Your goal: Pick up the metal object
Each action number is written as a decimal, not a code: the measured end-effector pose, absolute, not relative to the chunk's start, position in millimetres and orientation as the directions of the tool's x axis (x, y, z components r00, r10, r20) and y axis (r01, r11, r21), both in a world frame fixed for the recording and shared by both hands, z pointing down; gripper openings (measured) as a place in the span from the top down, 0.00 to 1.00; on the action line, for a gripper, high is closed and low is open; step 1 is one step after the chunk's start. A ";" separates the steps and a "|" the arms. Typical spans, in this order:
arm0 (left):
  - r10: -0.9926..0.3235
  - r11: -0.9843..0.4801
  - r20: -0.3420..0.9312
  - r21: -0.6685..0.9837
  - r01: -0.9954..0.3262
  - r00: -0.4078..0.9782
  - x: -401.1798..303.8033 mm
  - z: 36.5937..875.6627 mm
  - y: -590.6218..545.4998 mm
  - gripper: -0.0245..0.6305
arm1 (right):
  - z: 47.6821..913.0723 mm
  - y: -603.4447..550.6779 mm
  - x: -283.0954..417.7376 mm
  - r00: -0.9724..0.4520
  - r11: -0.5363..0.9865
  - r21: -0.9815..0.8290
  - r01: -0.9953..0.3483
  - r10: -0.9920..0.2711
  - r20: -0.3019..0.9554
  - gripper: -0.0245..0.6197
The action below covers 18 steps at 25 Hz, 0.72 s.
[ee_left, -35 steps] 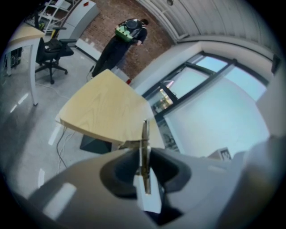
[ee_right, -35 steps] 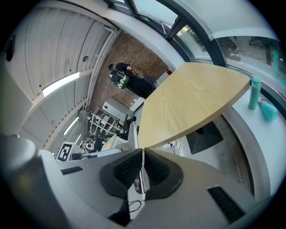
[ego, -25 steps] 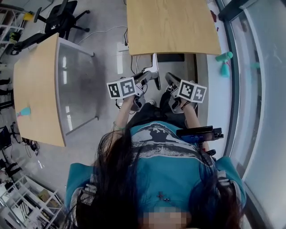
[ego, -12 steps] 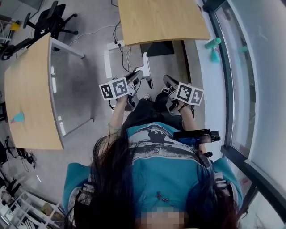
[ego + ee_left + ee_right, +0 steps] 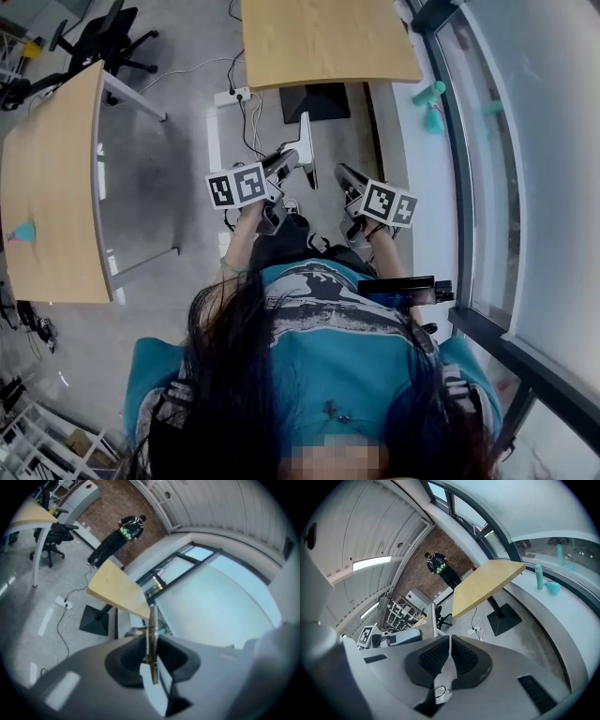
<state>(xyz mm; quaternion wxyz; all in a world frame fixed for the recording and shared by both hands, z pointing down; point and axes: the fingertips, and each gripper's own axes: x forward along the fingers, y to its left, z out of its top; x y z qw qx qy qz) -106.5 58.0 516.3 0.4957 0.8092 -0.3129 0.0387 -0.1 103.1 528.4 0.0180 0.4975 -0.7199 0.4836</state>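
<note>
Two grippers hang close together above the grey floor [image 5: 155, 187]. The left gripper [image 5: 285, 163] is pinching a thin, flat metal object [image 5: 151, 641], which points to the far side. The right gripper [image 5: 346, 177] has its jaws pressed together, with nothing between them.

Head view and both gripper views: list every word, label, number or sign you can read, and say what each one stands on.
No readable text in any view.
The marker cubes: black-and-white square patterns only, no letters or numbers.
The teal shirt: dark graphic print, no lettering can be made out.
The metal object: seen edge-on, no marking shows.
</note>
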 end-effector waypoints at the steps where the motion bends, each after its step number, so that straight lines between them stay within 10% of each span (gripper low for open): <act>1: -0.472 -0.312 0.372 0.777 -0.546 0.799 -103.2 514.8 66.8 0.85 | 528.4 113.4 2.7 -0.508 0.041 -0.679 -0.733 -0.697 0.506 0.93; 18: -0.517 -0.253 0.398 0.775 -0.579 0.758 -69.6 530.4 264.2 0.85 | 550.7 302.4 37.7 -0.575 0.101 -0.698 -0.709 -0.657 0.488 0.93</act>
